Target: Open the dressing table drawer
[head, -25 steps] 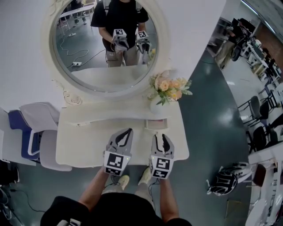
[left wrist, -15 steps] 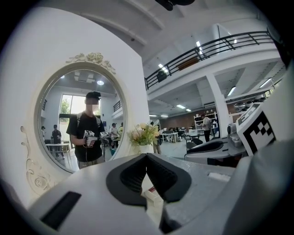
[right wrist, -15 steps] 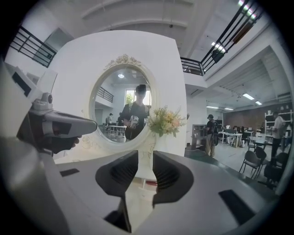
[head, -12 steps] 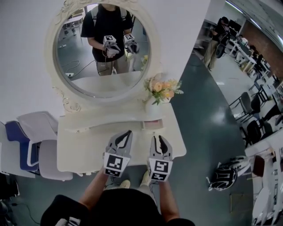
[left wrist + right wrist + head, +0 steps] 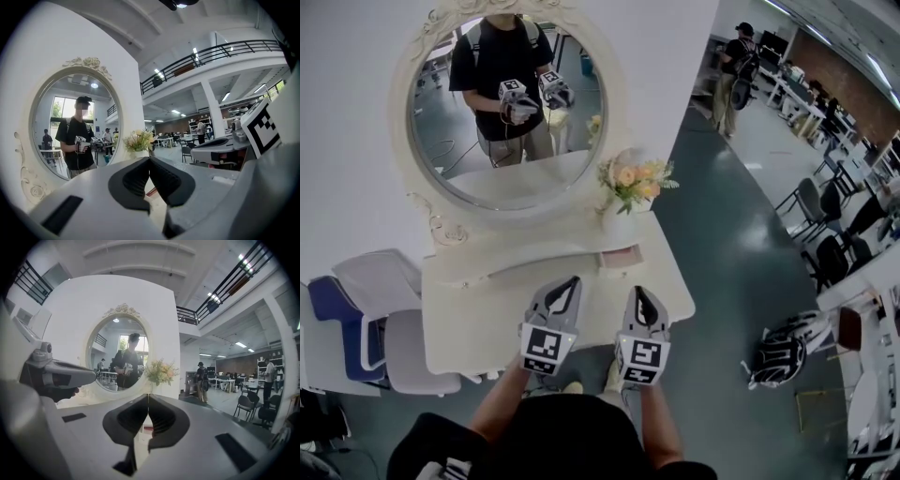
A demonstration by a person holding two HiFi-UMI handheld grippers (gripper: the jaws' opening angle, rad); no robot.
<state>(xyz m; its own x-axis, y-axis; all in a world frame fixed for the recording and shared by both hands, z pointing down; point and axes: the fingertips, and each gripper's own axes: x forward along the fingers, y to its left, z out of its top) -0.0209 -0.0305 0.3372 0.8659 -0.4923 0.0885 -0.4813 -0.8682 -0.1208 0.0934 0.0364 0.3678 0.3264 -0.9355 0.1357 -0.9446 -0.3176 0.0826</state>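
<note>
The white dressing table (image 5: 478, 314) stands against the wall under a round mirror (image 5: 506, 112); no drawer front shows from above. My left gripper (image 5: 573, 280) hovers over the table's front part, its jaws shut on nothing, as the left gripper view (image 5: 150, 160) also shows. Beside it, over the front right of the tabletop, my right gripper (image 5: 639, 292) has just been closing and now stands shut with nothing between its pads (image 5: 148, 397). Both point level at the mirror, which reflects the person holding them.
A vase of pale flowers (image 5: 628, 183) sits at the table's back right, with a small pinkish flat thing (image 5: 622, 256) in front of it. A white and blue chair (image 5: 375, 314) stands left. A black and white helmet-like object (image 5: 783, 354) lies on the floor right.
The right gripper's jaws went from apart to closed. Both grippers rose a little, and the table and mirror shifted left in the head view.
</note>
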